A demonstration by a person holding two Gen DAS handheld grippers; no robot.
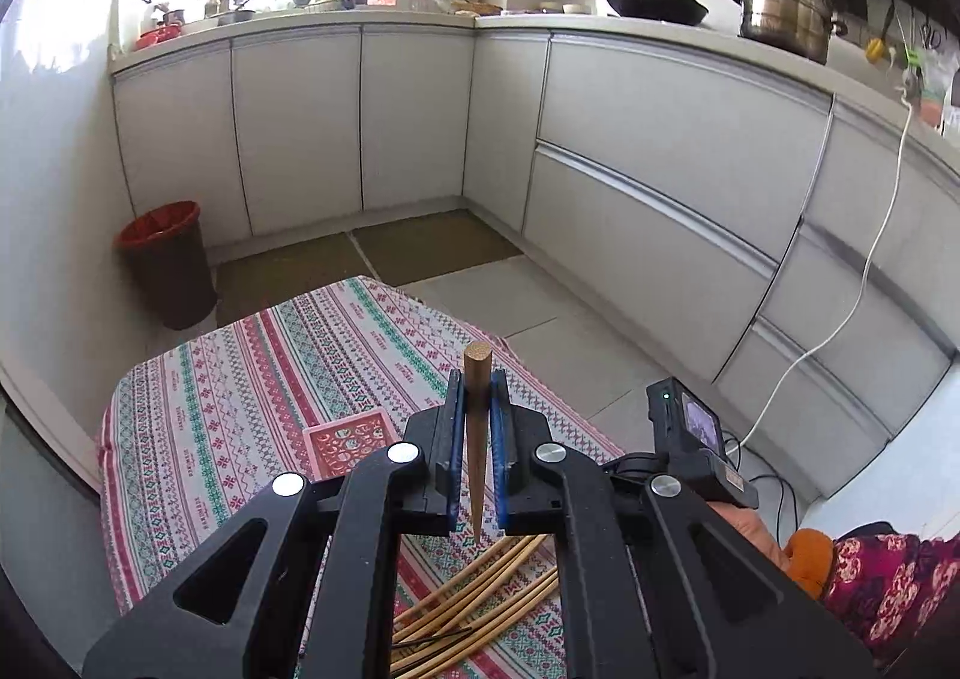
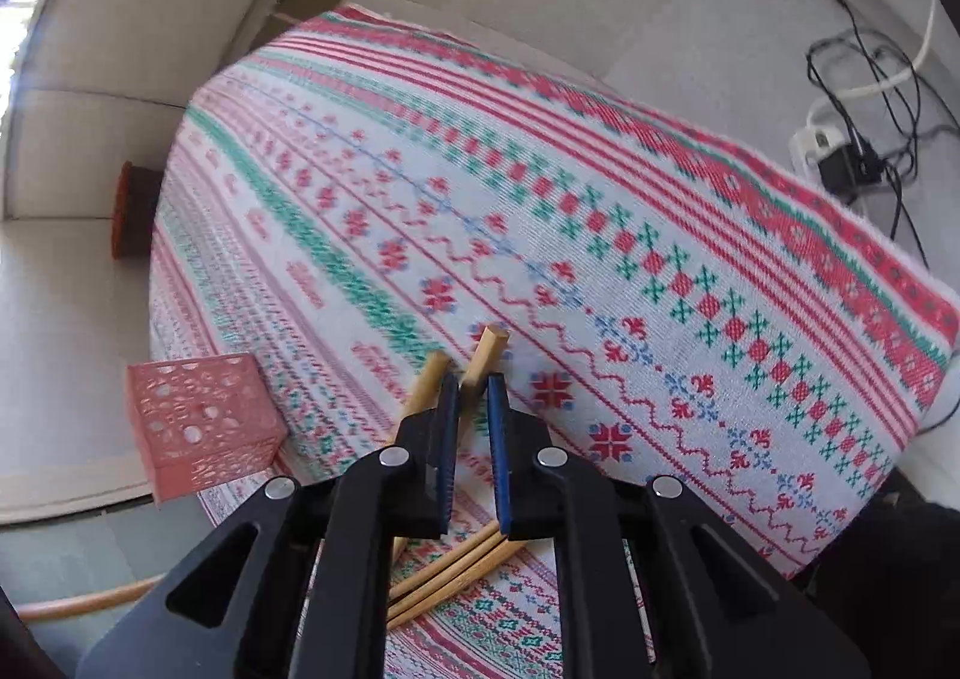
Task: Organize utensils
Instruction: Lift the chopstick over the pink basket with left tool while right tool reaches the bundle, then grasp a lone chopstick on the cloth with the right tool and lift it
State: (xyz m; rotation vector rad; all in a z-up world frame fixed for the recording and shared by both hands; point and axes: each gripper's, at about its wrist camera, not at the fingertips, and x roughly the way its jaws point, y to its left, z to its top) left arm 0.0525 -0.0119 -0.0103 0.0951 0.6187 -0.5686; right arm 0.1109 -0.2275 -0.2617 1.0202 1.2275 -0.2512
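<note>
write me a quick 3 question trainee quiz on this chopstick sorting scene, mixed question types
1. True or false: the left tool is shut on a single chopstick lifted clear of the tablecloth.
2. Multiple choice: the pink perforated basket stands on the tablecloth
A. upright, with no chopsticks showing in it
B. tipped on its side
C. stuffed with chopsticks
3. Short answer: what lies on the cloth beneath the right tool, apart from the chopstick it grips?

Key
1. True; its blue pads clamp it, with the thick end pointing away from the camera.
2. A
3. A loose pile of chopsticks.
</note>
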